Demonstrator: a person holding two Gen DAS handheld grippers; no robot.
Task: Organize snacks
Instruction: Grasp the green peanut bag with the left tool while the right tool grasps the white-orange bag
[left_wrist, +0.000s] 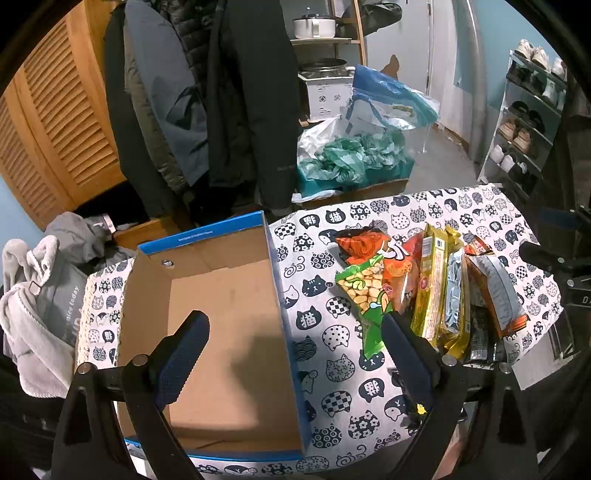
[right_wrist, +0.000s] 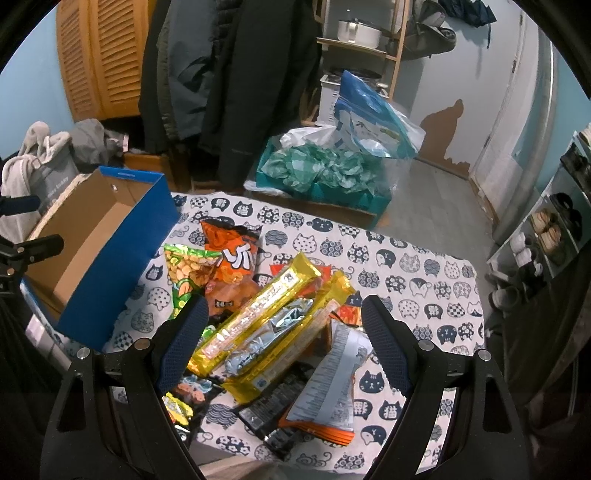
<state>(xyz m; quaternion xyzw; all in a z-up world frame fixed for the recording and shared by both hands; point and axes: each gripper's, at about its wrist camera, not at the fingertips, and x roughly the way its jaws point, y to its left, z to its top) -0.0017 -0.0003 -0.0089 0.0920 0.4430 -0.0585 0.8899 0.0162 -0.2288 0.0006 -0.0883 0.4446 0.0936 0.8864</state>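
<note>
— Snacks (right_wrist: 258, 317) lie in a loose heap on the table (right_wrist: 424, 273), on the cat-print cloth, just right of the blue box (right_wrist: 122, 251). See them?

— Yes. A green peanut bag (left_wrist: 364, 291) sits nearest the box, with an orange bag (right_wrist: 232, 254) partly over it. Two long gold packs (right_wrist: 258, 310) lie side by side across the middle, a silver pack (right_wrist: 266, 339) between them.

— And the box?

— Brown inside, open at the top, nothing in it that I can see.

— Where is the left tool (left_wrist: 295, 332)?

— It hovers over the right wall of the box, fingers spread wide, holding nothing.

— The right tool (right_wrist: 282, 314)?

— Above the heap, also spread wide and holding nothing; the gold packs show between its fingers. A white-backed pack (right_wrist: 332, 384) with an orange edge lies nearest to it.
</note>
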